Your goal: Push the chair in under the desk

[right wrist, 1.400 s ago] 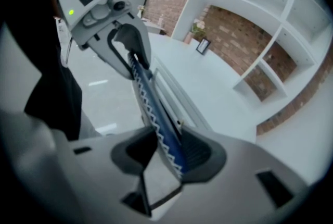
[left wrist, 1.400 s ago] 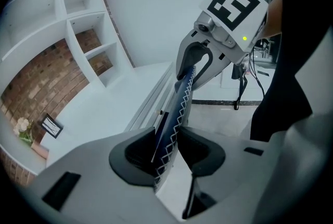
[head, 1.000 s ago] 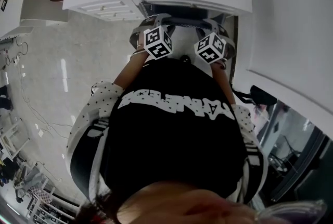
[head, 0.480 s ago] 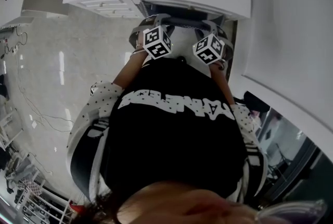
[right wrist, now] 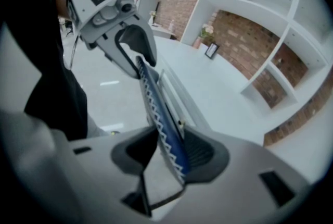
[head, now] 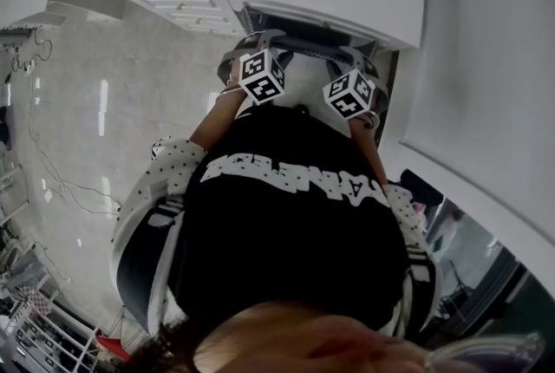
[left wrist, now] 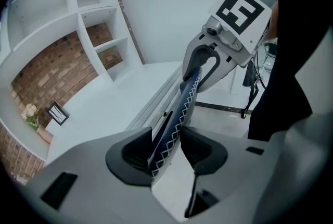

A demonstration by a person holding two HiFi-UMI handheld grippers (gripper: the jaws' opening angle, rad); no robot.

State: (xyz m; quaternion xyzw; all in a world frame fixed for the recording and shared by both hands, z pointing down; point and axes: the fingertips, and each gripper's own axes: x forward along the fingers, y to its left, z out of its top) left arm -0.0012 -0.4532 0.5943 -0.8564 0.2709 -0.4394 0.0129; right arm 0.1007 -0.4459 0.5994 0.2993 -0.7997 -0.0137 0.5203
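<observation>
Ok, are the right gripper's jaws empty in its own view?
No, the right gripper is closed on the top edge of the dark blue chair backrest with white zigzag stitching.

White shelves [left wrist: 93,25] front a brick wall [left wrist: 57,61], which shows through their open compartments. A small black frame [left wrist: 57,112] stands just beside pale flowers [left wrist: 31,113] below them. Thin cables [head: 65,186] trail over the glossy pale floor [head: 147,94].

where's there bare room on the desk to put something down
Most of the white desk top is bare, from its near edge by the chair back out to the small picture frame and flowers by the brick wall. Crowded only at that far end.
</observation>
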